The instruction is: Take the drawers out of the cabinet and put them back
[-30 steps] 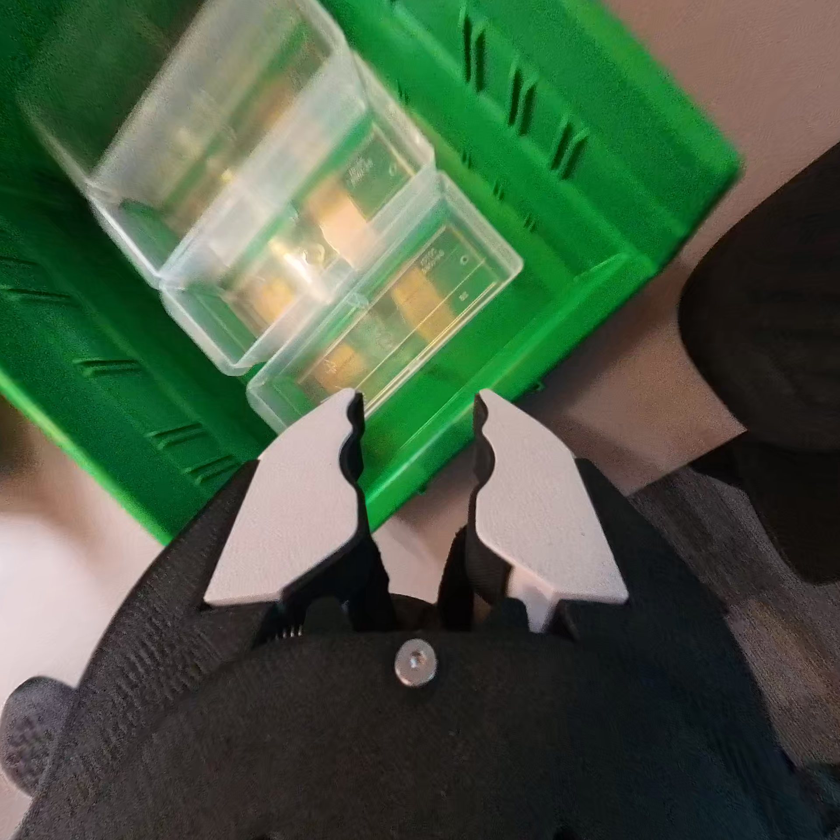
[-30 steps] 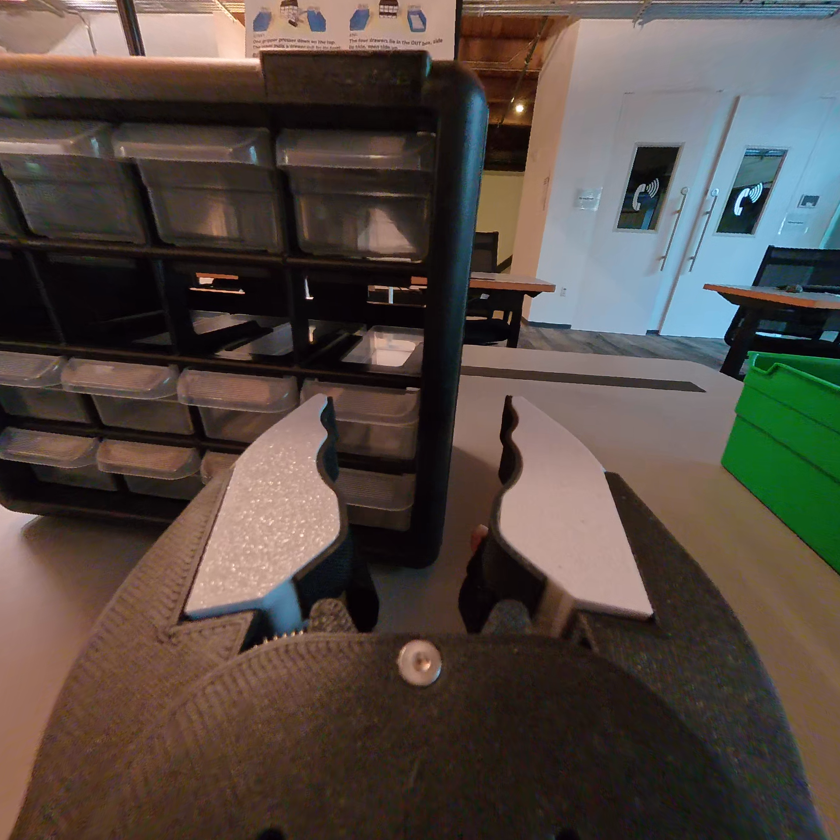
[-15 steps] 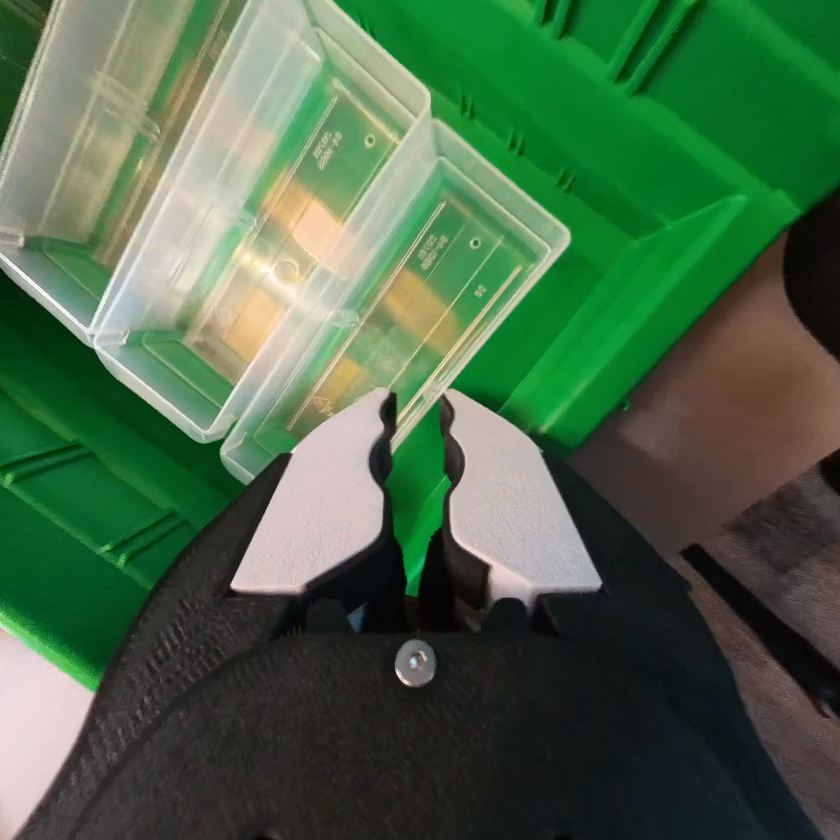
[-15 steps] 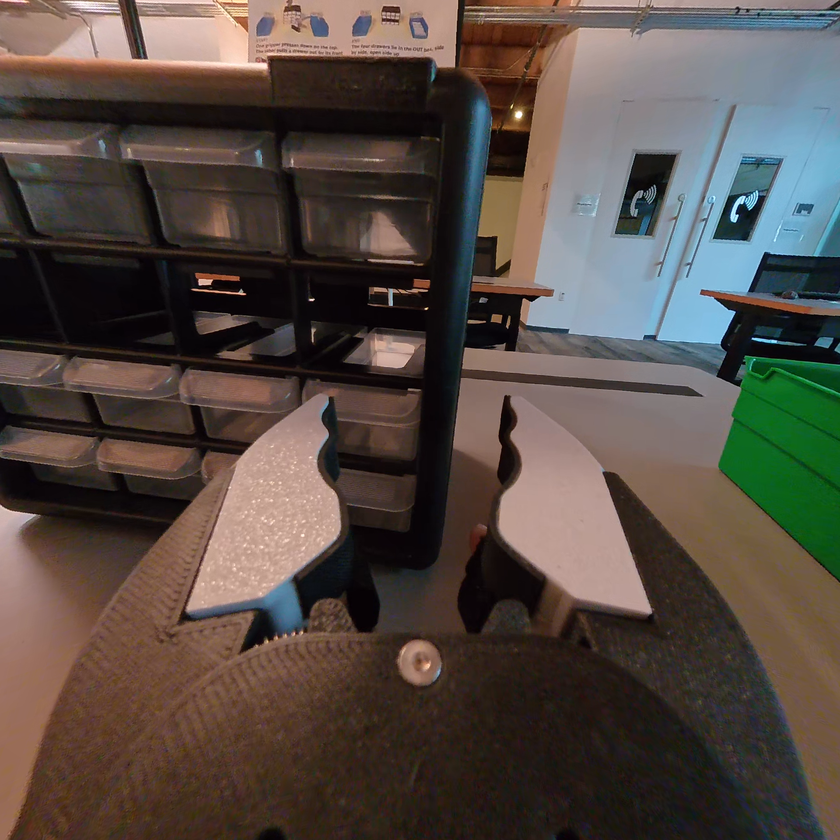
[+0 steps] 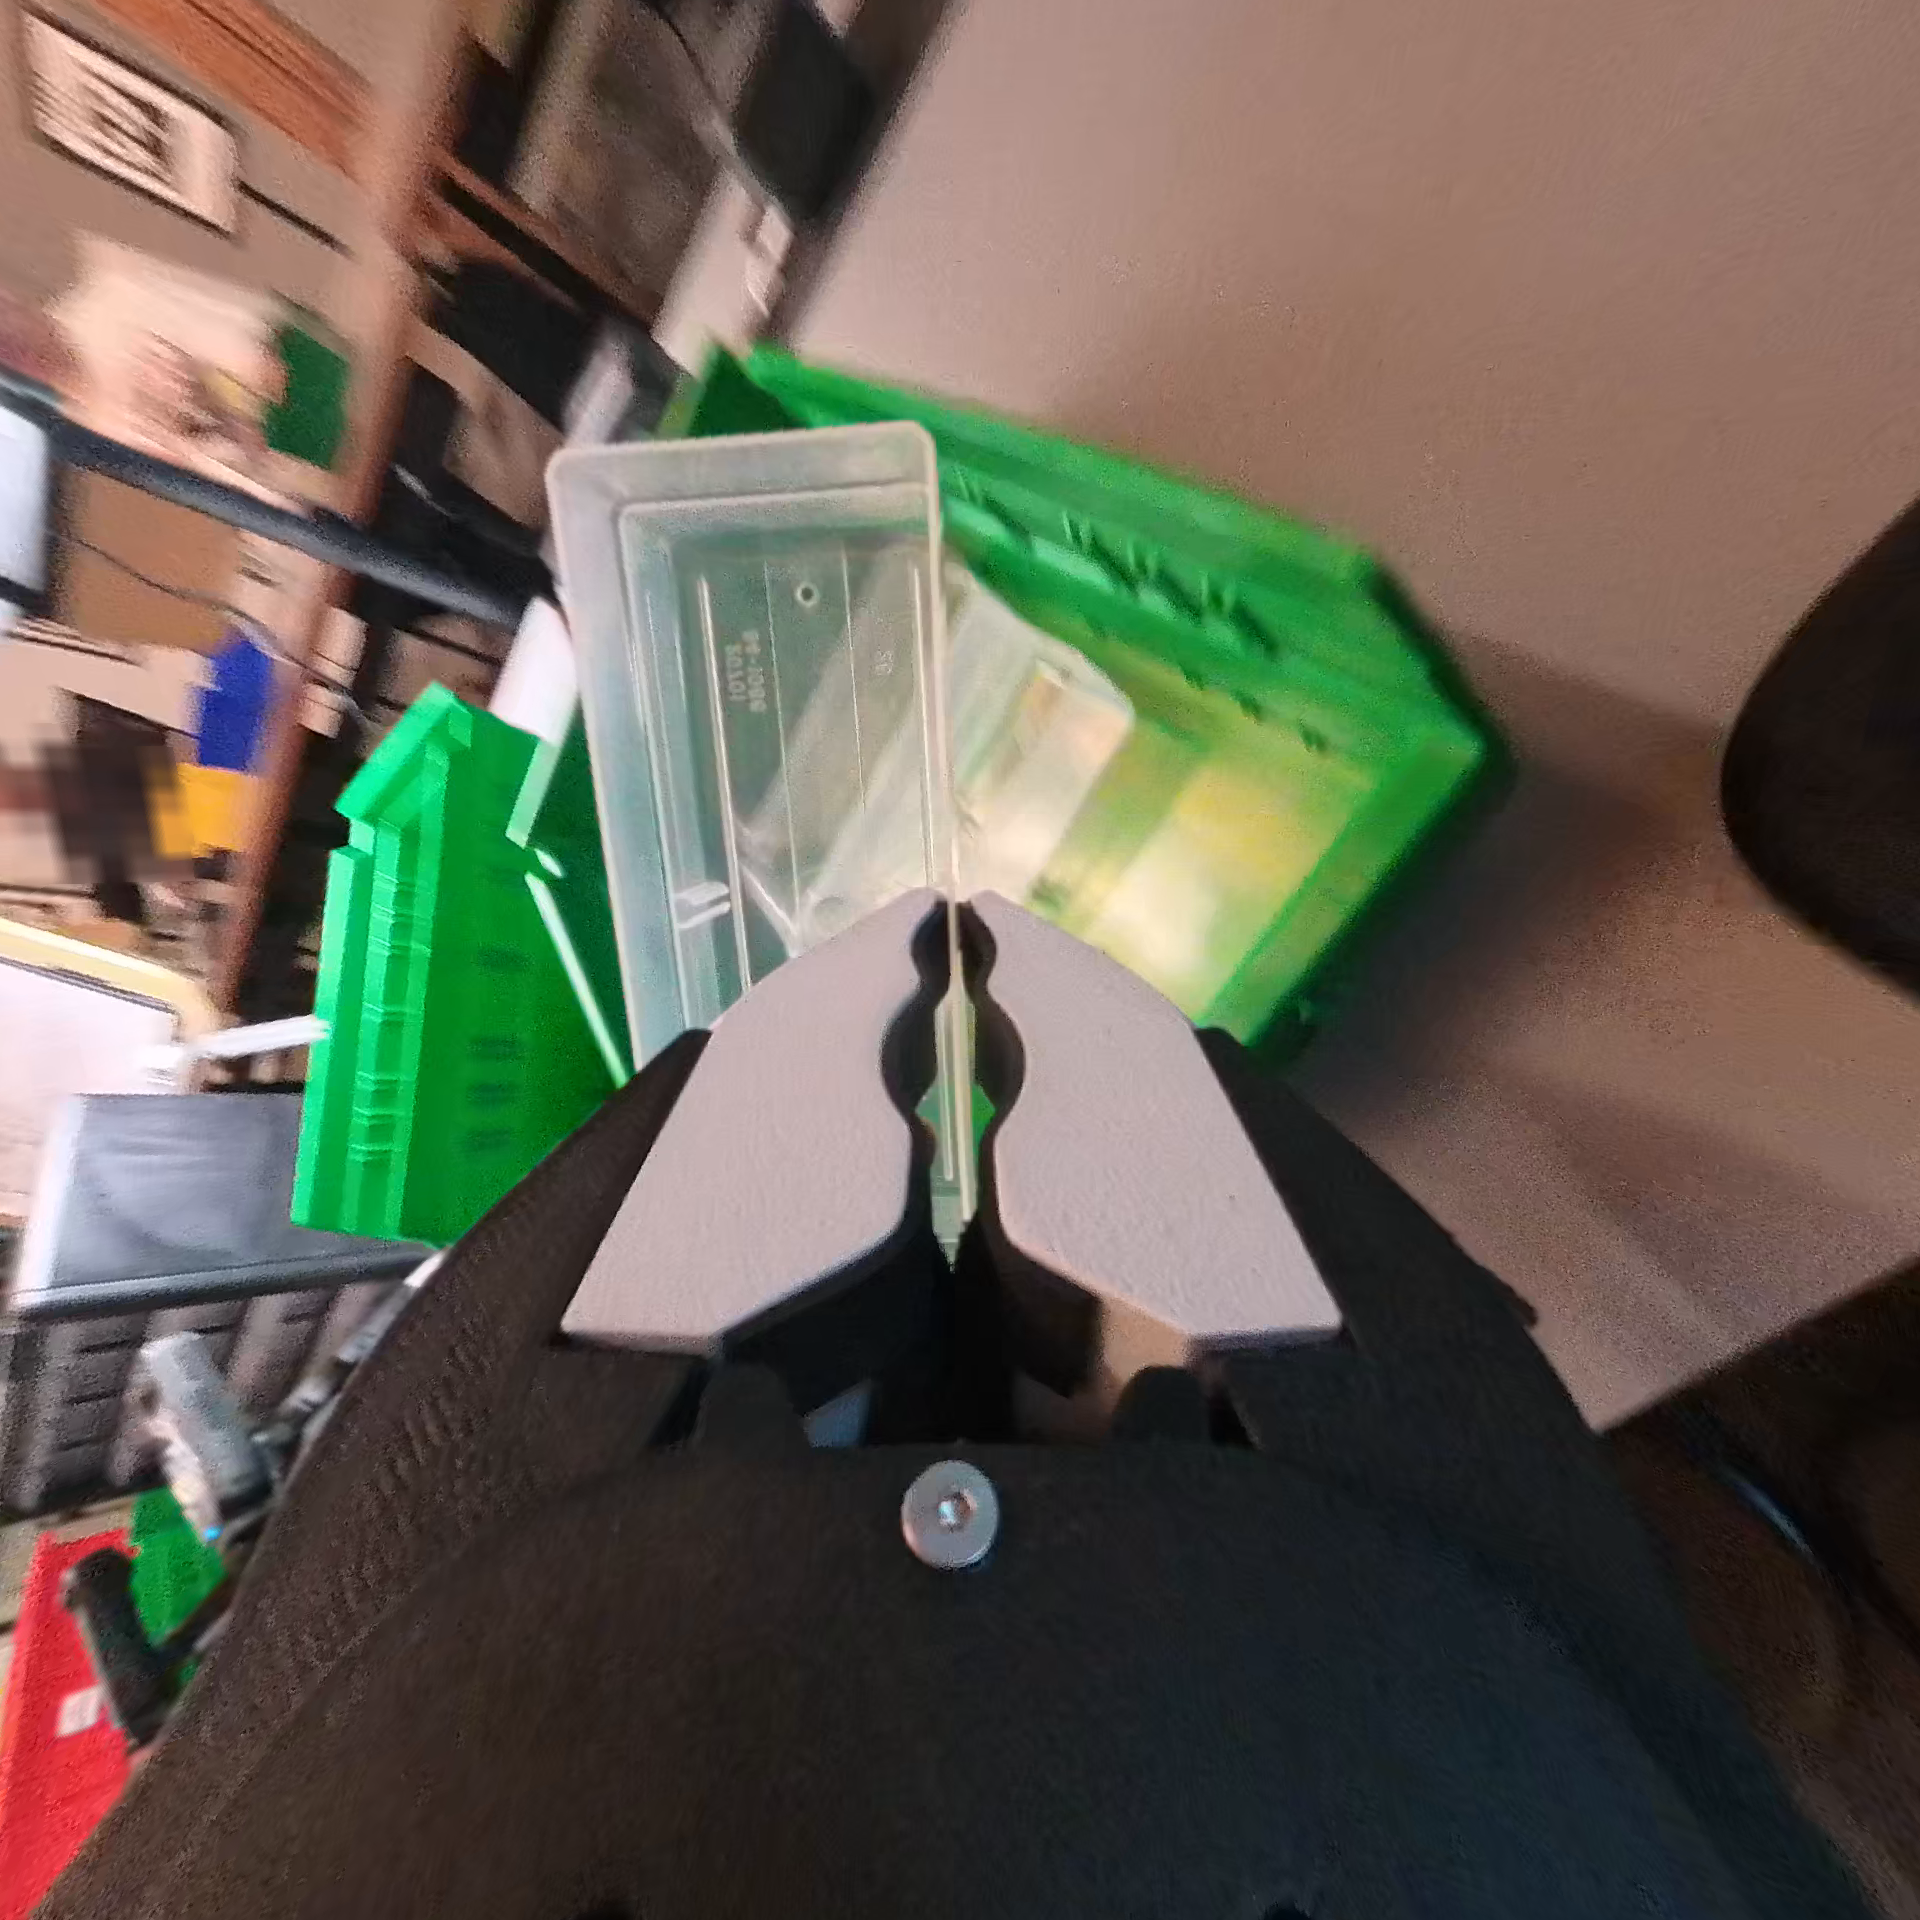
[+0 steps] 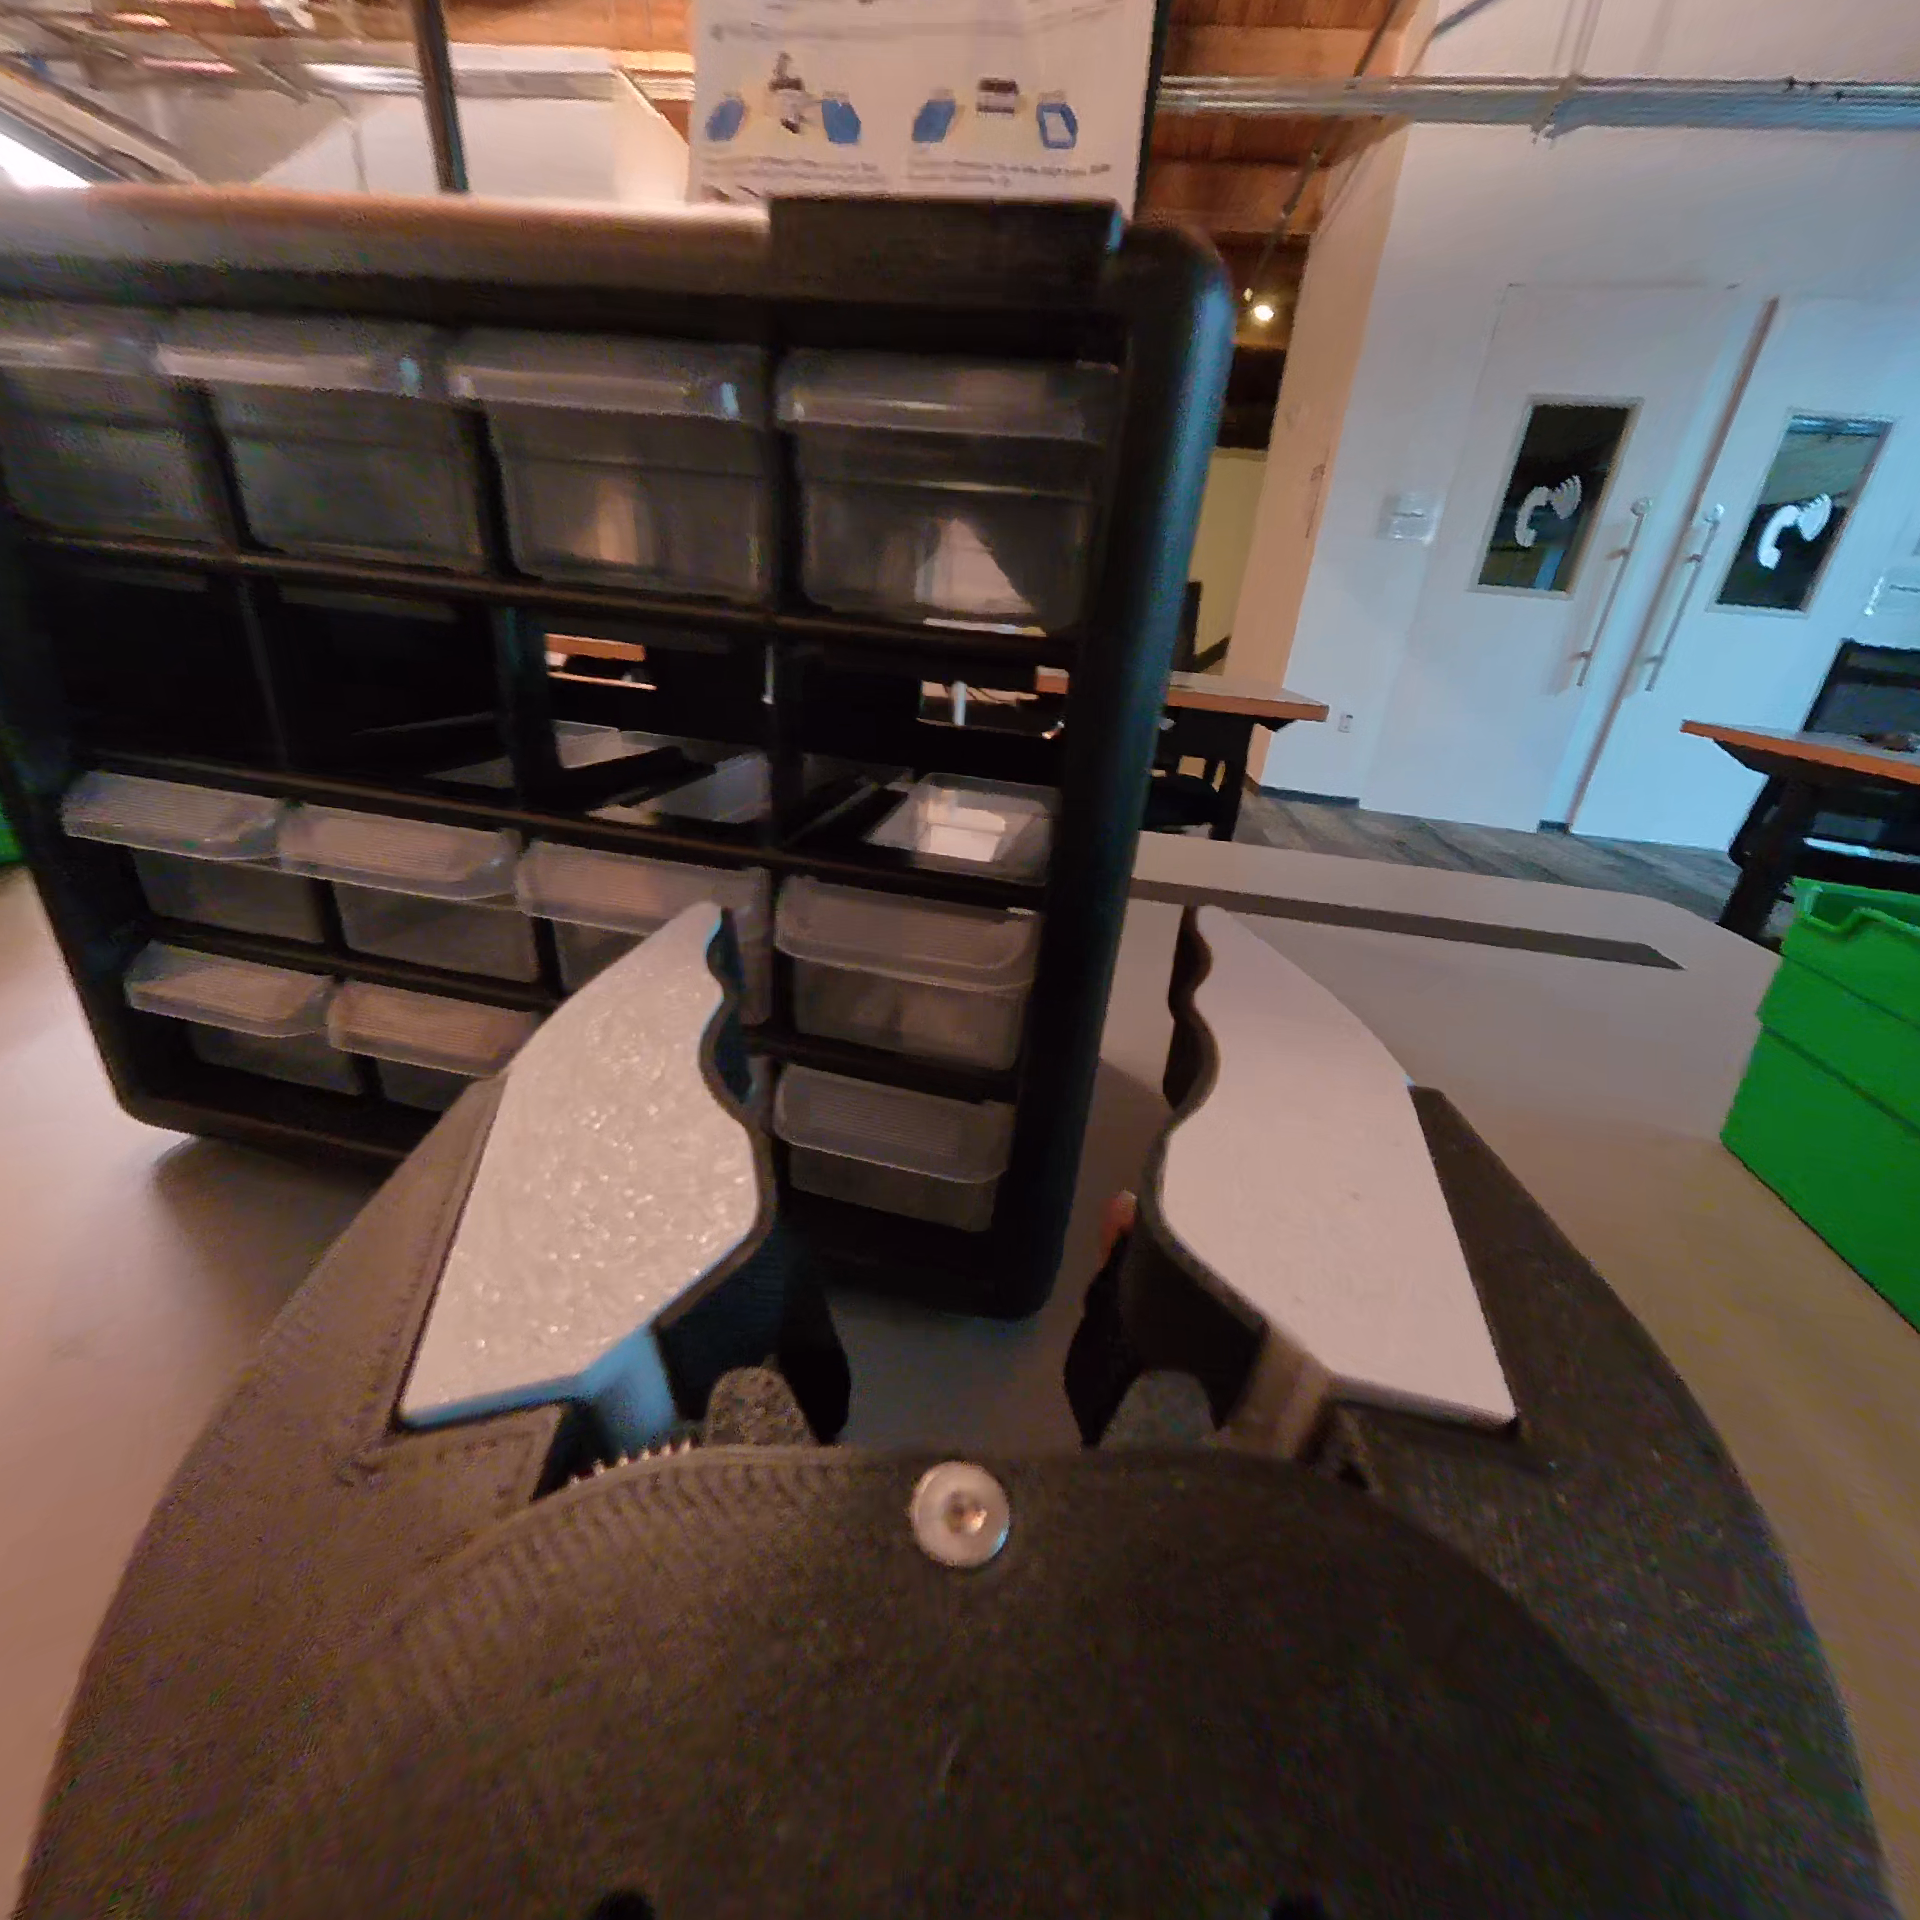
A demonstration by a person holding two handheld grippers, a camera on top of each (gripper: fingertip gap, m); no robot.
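In the left wrist view my left gripper is shut on the side wall of a clear plastic drawer and holds it lifted above the green bin. More clear drawers lie inside that bin. In the right wrist view my right gripper is open and empty, in front of the black drawer cabinet. The cabinet's second row of slots is empty; clear drawers fill the other rows.
The cabinet stands on a tan table. A green bin sits at the table's right in the right wrist view. A second green bin wall is at the left, and a black chair at the right, of the left wrist view.
My left gripper has closed on the drawer's wall and lifted it up out of the green bin, swinging the view. My right gripper has drawn back a little and turned left, showing more of the cabinet.
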